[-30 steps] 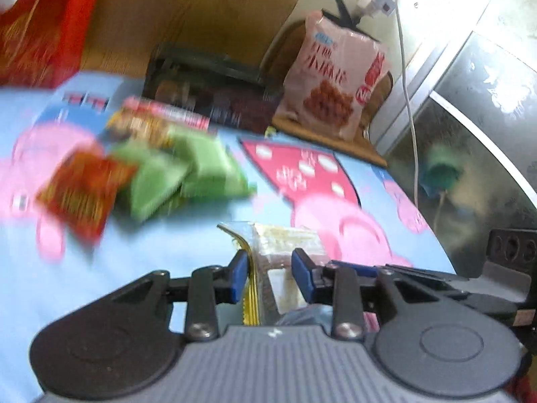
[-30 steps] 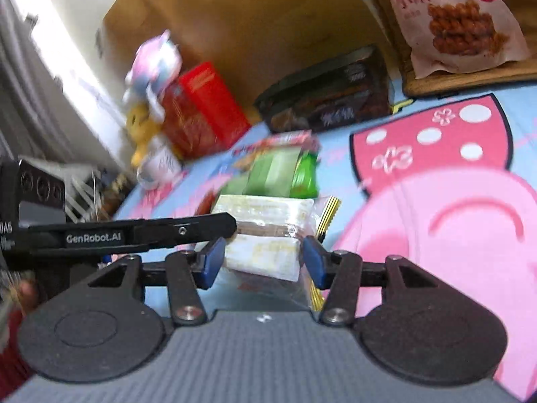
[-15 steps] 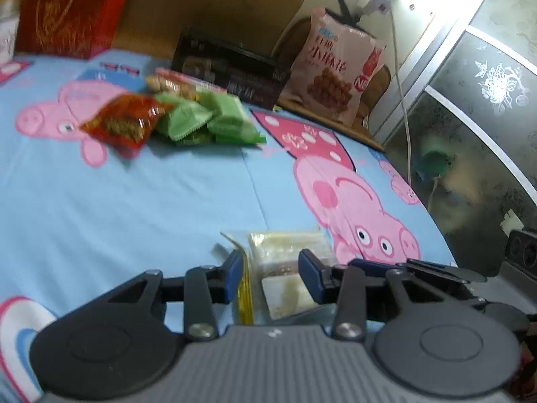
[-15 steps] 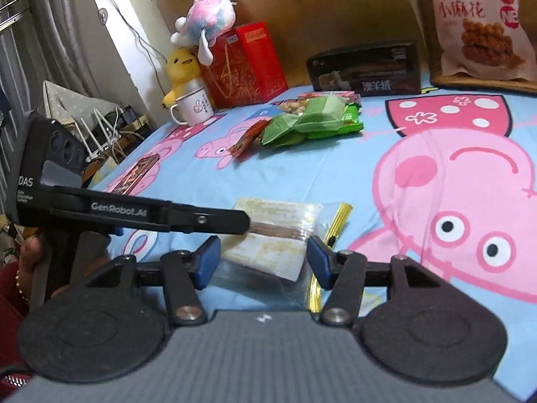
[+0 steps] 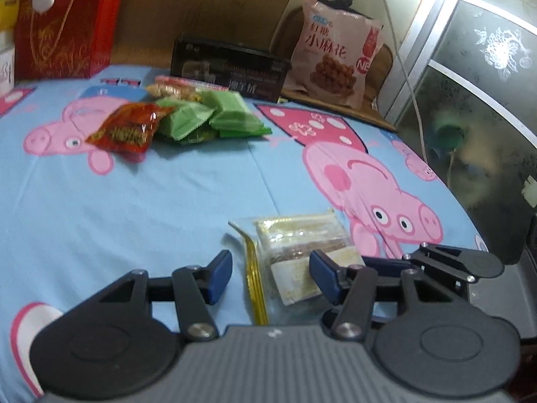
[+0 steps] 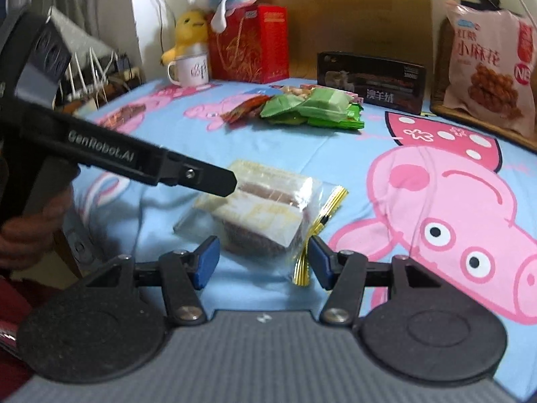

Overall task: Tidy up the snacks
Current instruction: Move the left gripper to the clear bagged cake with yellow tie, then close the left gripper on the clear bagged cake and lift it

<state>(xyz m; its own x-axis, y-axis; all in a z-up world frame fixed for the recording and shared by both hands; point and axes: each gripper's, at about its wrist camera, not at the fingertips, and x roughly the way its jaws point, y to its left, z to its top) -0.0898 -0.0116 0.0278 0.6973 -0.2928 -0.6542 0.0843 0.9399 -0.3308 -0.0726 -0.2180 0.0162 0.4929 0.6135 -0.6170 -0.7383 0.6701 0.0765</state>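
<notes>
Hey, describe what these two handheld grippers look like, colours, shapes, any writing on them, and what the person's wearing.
Both the left gripper and right gripper are black linkage mechanisms with round pivot discs, silver screws and a ribbed grey body. Their fingers carry blue pads. In the right wrist view, the left gripper's long black arm bears white "GenRobot.AI" lettering. A dark red sleeve shows at the left edge. No cables are visible on them.

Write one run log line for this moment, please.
left gripper: open, jaws just opening | right gripper: open, jaws just opening | clear cake packet: lying on blue sheet, between both
</notes>
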